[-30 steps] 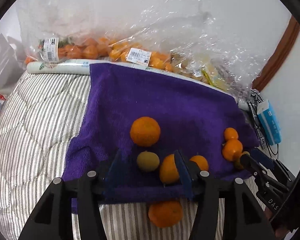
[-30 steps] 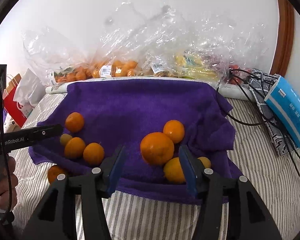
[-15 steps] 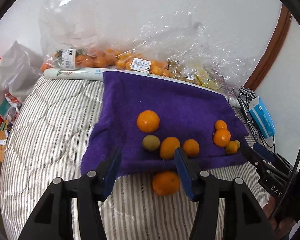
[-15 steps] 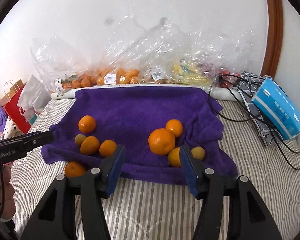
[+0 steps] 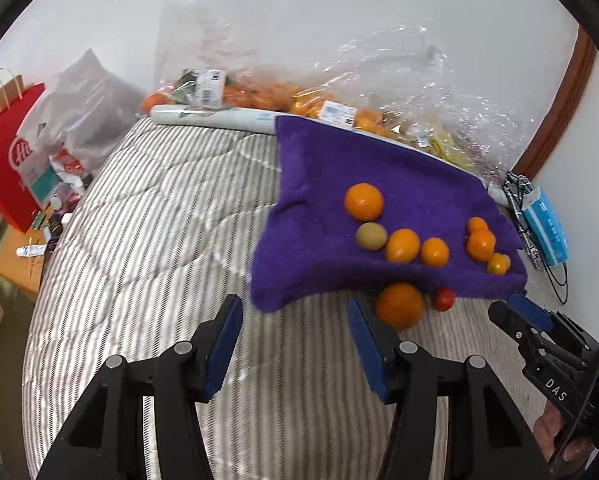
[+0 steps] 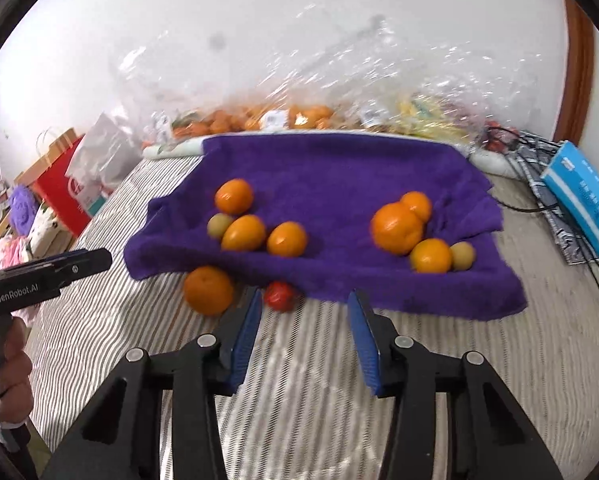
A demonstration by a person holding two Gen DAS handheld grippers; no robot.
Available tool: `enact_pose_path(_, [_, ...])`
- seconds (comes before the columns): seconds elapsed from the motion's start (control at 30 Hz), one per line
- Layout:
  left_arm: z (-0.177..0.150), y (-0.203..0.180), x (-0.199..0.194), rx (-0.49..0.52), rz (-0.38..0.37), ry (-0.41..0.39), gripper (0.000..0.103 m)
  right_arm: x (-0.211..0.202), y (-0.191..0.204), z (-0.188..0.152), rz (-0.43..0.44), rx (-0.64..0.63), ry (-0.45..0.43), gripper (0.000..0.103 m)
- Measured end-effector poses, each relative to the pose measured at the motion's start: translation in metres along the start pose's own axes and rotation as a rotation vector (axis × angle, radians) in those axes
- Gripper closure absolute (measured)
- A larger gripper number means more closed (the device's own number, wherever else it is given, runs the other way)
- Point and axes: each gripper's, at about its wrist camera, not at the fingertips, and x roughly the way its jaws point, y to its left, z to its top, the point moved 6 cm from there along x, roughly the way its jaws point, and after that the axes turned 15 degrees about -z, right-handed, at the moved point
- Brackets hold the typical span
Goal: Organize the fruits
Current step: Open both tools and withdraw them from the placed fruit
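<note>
Both my tongs hang spread and empty above the striped bed – the right pair's jaws have just been closing on nothing.

My left gripper (image 5: 293, 342) and right gripper (image 6: 305, 334) sit short of the purple towel (image 6: 331, 168). The big orange (image 6: 208, 290) and small red fruit (image 6: 278, 296) lie off the towel – a nudge could roll them away. Only the left view shows the floor clutter.

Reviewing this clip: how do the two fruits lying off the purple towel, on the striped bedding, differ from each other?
The big orange is orange; the small red fruit is red. The big orange looks several times larger. The big orange sits clear of the purple towel and left of the small red fruit, which lies against the towel's front edge. Both are round and rest loose on the striped bedding, in neither gripper.
</note>
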Motion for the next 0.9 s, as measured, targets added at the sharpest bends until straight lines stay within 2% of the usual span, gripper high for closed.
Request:
enact_pose_path(0.17, [-0.006, 0.010, 0.000, 0.023, 0.020, 0.014, 0.050, 0.009, 0.015, -0.006, 0.001, -0.033, 0.013, 0.066])
enact_pose_path(0.3, [-0.008, 0.014, -0.003, 0.028, 0.026, 0.011, 0.051, 0.011, 0.022, -0.004, 0.008, -0.043, 0.016, 0.067])
enact_pose_path(0.53, [-0.010, 0.012, -0.009, 0.012, 0.028, -0.034, 0.051, 0.003, 0.012, 0.000, -0.002, 0.001, -0.019, 0.067])
enact_pose_path(0.73, [-0.014, -0.001, -0.015, 0.039, 0.019, -0.049, 0.051, -0.013, -0.005, 0.001, -0.014, 0.035, -0.062, 0.067])
enact_pose_path(0.83, [-0.016, -0.011, -0.019, 0.080, 0.040, -0.054, 0.050, -0.021, -0.015, 0.001, -0.033, 0.048, -0.071, 0.064])
enact_pose_path(0.9, [-0.019, -0.017, -0.020, 0.111, 0.042, -0.047, 0.050, -0.024, -0.020, -0.001, -0.030, 0.052, -0.058, 0.052])
